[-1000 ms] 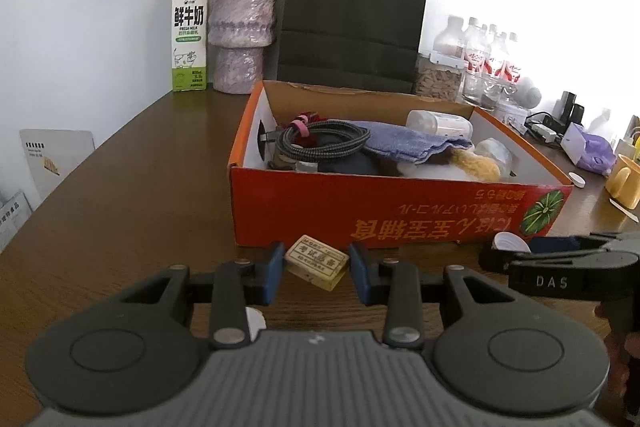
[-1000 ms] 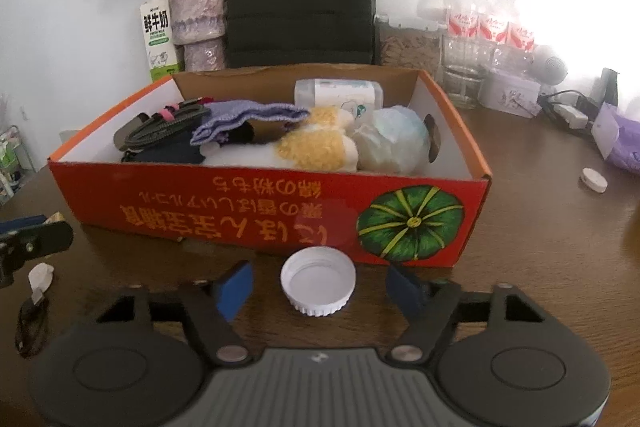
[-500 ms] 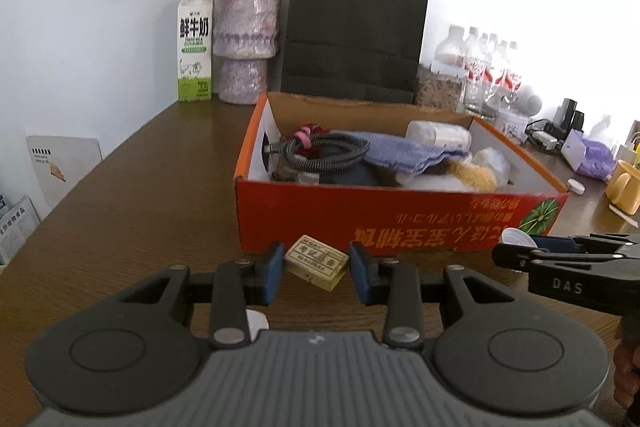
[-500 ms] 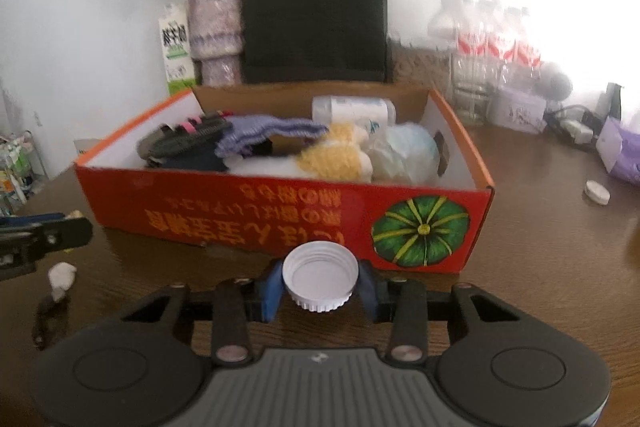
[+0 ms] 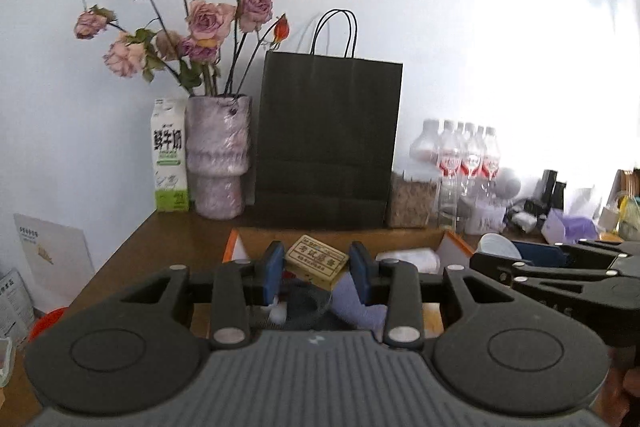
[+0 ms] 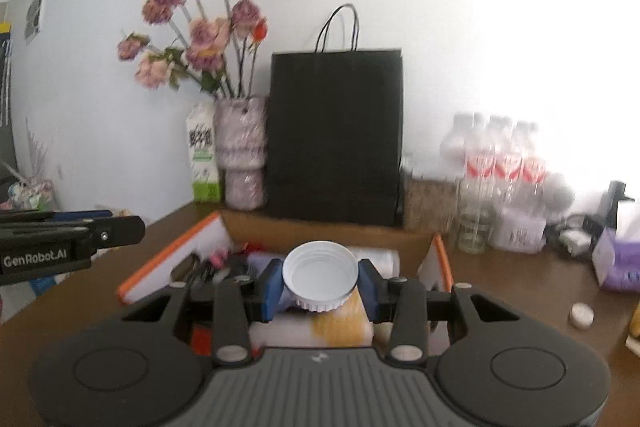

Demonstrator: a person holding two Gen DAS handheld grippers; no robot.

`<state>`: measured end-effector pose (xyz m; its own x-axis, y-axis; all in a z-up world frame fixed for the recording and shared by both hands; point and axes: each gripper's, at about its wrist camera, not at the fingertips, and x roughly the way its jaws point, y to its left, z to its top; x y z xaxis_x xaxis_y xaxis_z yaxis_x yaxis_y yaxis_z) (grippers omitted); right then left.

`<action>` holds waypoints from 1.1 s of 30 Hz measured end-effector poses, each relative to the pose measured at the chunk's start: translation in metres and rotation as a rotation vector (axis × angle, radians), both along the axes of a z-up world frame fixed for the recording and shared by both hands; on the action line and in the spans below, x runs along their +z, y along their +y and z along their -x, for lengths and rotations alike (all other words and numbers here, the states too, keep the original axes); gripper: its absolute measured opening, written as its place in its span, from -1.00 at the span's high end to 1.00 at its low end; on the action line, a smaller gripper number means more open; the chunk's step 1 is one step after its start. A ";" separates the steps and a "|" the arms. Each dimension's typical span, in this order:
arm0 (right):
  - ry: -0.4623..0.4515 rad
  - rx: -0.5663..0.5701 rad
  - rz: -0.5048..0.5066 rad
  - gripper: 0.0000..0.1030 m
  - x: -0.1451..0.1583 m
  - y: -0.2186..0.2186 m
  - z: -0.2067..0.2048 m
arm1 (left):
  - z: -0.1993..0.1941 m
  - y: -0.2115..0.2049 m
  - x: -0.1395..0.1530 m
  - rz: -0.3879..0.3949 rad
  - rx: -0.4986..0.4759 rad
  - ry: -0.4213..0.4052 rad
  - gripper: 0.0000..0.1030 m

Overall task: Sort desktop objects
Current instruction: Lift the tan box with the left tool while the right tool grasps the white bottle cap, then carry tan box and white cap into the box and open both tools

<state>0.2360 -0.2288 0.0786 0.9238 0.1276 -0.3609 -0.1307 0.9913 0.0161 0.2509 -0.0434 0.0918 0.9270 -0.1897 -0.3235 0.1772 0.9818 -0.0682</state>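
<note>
My left gripper point(image 5: 316, 267) is shut on a small tan eraser point(image 5: 316, 261) and holds it raised over the orange cardboard box point(image 5: 231, 247). My right gripper point(image 6: 320, 285) is shut on a white bottle cap point(image 6: 320, 279), open side up, above the same box point(image 6: 176, 259). The box holds a coiled cable, a blue cloth point(image 5: 356, 301), a plush toy point(image 6: 340, 323) and a white bottle point(image 5: 412, 261). The right gripper also shows in the left wrist view point(image 5: 500, 259), and the left gripper's body in the right wrist view point(image 6: 60, 239).
Behind the box stand a black paper bag point(image 5: 328, 143), a vase of dried roses point(image 5: 218, 159), a milk carton point(image 5: 170, 167) and several water bottles point(image 5: 464, 163). A purple tissue pack point(image 6: 616, 263) and a small white cap point(image 6: 582, 315) lie on the brown table at the right.
The right gripper closed on the white cap on the table. Both grippers then rose from the table in front of the box to above it, carrying eraser and cap.
</note>
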 end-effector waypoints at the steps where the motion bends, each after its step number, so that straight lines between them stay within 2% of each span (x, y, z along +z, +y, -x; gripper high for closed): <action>1: -0.003 -0.006 -0.003 0.25 0.002 -0.002 -0.008 | -0.007 -0.003 0.002 0.001 0.001 -0.001 0.29; 9: 0.038 -0.034 -0.036 0.25 -0.012 -0.018 -0.073 | -0.067 -0.018 -0.010 -0.002 0.049 0.038 0.29; 15: 0.114 -0.040 -0.024 0.25 -0.038 -0.029 -0.109 | -0.107 -0.019 -0.037 -0.025 0.094 0.128 0.29; 21: 0.194 -0.042 -0.024 0.25 -0.060 -0.040 -0.128 | -0.125 -0.022 -0.061 -0.074 0.103 0.201 0.29; 29: 0.236 -0.045 -0.016 0.24 -0.071 -0.042 -0.133 | -0.132 -0.027 -0.080 -0.116 0.102 0.260 0.28; 32: 0.240 -0.046 -0.014 0.18 -0.071 -0.041 -0.132 | -0.129 -0.030 -0.078 -0.131 0.108 0.237 0.16; 33: 0.239 -0.045 -0.020 0.09 -0.071 -0.042 -0.130 | -0.127 -0.030 -0.076 -0.133 0.112 0.227 -0.05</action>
<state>0.3665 -0.2706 0.0080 0.8172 0.0976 -0.5681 -0.0765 0.9952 0.0610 0.3781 -0.0738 0.0158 0.8405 -0.0327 -0.5408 0.0624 0.9974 0.0367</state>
